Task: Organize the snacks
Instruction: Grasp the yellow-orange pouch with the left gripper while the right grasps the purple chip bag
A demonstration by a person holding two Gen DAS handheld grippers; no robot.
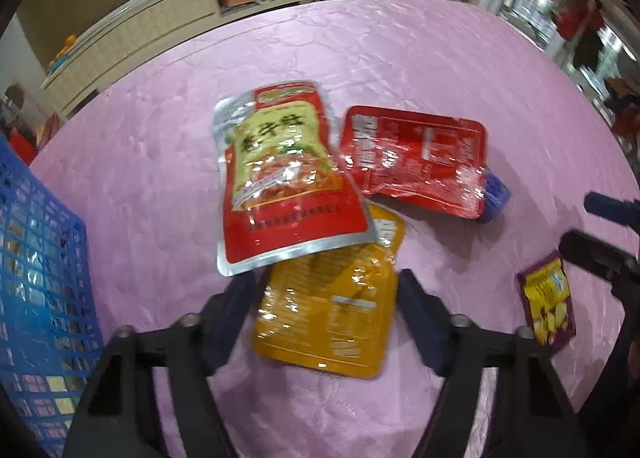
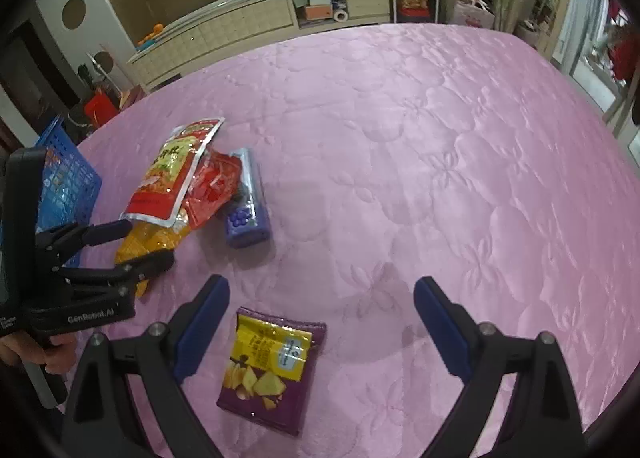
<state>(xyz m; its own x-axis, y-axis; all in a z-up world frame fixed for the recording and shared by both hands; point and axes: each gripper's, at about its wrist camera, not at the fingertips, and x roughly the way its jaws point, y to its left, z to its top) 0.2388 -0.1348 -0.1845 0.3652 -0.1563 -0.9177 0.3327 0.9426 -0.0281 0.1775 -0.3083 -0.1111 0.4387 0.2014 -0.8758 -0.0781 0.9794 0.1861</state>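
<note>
A pile of snack packets lies on the pink quilted surface (image 2: 400,138). In the left wrist view a red and green pouch (image 1: 280,174) lies on top of an orange packet (image 1: 332,306) and beside a red packet (image 1: 416,158), which covers a blue packet (image 1: 495,194). My left gripper (image 1: 326,282) is open, its fingers either side of the orange packet's upper part. A purple and yellow chip packet (image 2: 272,366) lies apart. My right gripper (image 2: 320,294) is open and empty, just above that chip packet. The left gripper also shows in the right wrist view (image 2: 150,244).
A blue plastic basket (image 1: 40,278) stands at the left edge of the surface, with several packets inside. A long low cabinet (image 2: 240,22) and shelves stand beyond the far edge. The right half of the pink surface holds no objects.
</note>
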